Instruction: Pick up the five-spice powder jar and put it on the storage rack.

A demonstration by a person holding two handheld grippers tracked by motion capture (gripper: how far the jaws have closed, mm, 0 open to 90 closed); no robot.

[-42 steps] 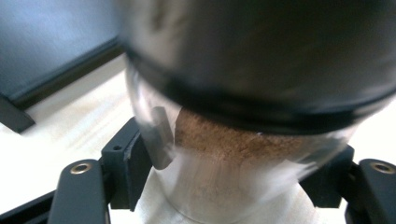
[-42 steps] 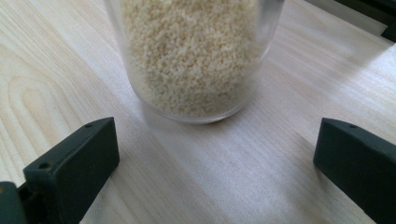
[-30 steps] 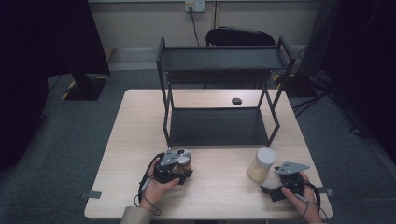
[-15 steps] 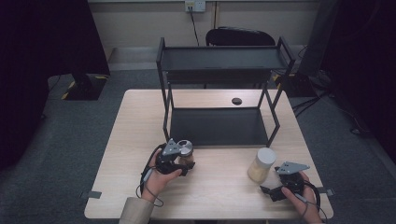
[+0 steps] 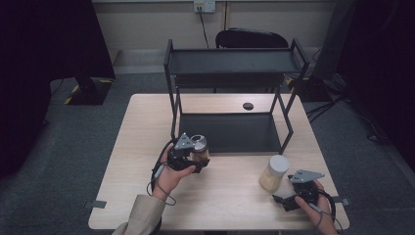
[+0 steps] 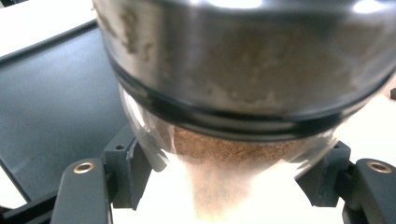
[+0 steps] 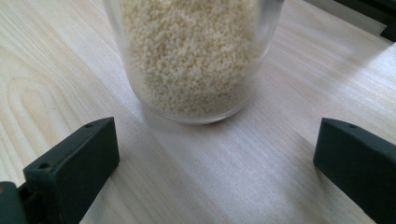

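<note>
one claw (image 5: 195, 159) clenched on brown-powder jar (image 5: 199, 148), other (image 7: 215, 163) released, probably near grain jar (image 7: 196, 56)

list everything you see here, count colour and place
jar of brown powder: 1, clear glass with metal lid, held above the table's left front
jar of pale grains: 1, clear with white lid, standing on the table, front right
shelf rack: 1, black, two tiers, back of table
table: 1, light wood
chair: 1, black, behind rack
left tool: 1, black, shut on the brown jar
right tool: 1, black, open, just short of the grain jar
</note>
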